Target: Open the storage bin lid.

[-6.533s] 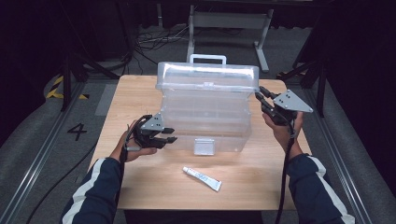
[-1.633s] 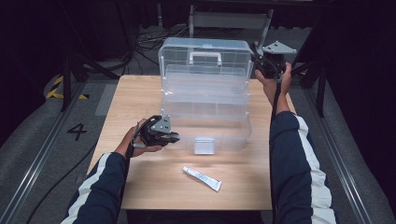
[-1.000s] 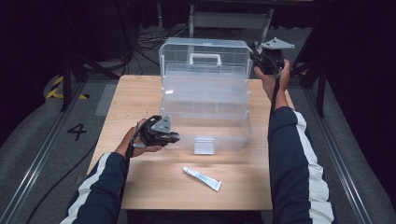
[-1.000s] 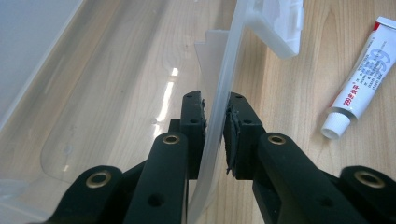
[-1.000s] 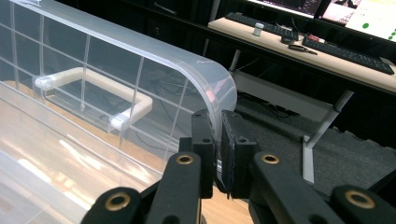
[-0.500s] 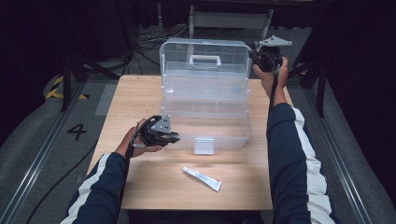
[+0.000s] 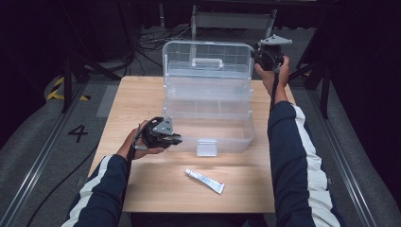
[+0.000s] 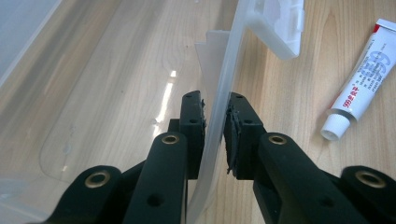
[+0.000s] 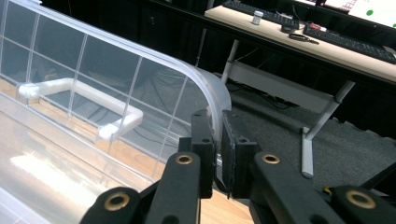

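1 clear box (image 7: 208, 127): L gripper (image 8: 214, 123) clamps front wall, R gripper (image 9: 218, 140) clamps lid (image 7: 206, 59) rim; 1 tube (image 7: 204, 180) nearby.

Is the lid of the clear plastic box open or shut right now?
Open. The clear plastic box's lid stands upright; right tongs clamp its corner, left tongs clamp the front wall.

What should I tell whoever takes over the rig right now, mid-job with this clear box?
Left gripper: shut on the front wall of the clear box, holding the base down near its latch.
Right gripper: shut on the corner rim of the lid, held up at the far right.
Done: lid stands raised and open, handle facing the person.
Tube lies on the table in front of the box, untouched.
Left, probably: release the lid, then put the tube in the box.
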A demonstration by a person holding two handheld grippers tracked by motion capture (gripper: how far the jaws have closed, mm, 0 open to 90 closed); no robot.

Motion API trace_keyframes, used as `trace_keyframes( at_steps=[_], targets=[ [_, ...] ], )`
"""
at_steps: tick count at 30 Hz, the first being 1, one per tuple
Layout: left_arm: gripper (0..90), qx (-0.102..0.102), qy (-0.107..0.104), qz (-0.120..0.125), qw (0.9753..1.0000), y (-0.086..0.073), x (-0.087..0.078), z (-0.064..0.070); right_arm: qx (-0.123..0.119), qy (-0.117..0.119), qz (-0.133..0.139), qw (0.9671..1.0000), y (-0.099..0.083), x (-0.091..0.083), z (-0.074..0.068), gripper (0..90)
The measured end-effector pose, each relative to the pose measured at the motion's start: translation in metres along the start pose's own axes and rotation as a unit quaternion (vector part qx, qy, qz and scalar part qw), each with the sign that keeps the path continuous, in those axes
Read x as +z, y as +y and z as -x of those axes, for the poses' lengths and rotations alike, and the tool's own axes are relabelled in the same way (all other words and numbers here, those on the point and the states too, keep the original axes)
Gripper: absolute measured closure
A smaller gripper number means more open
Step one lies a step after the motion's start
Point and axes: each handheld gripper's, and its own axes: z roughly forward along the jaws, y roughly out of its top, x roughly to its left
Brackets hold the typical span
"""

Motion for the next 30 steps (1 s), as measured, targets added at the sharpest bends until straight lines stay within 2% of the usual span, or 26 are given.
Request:
trace_keyframes(
  at_steps=[10, 30],
  targets=[
    [78.6, -0.002, 0.0, 0.002, 1.0, 0.0, 0.0, 0.0, -0.003, -0.006, -0.002, 1.0, -0.002, 0.01, 0.001, 84.7],
    [78.5, -0.002, -0.001, 0.004, 1.0, -0.001, 0.0, 0.0, 0.011, -0.009, -0.018, 0.9997, -0.004, 0.029, 0.005, 84.5]
  ],
)
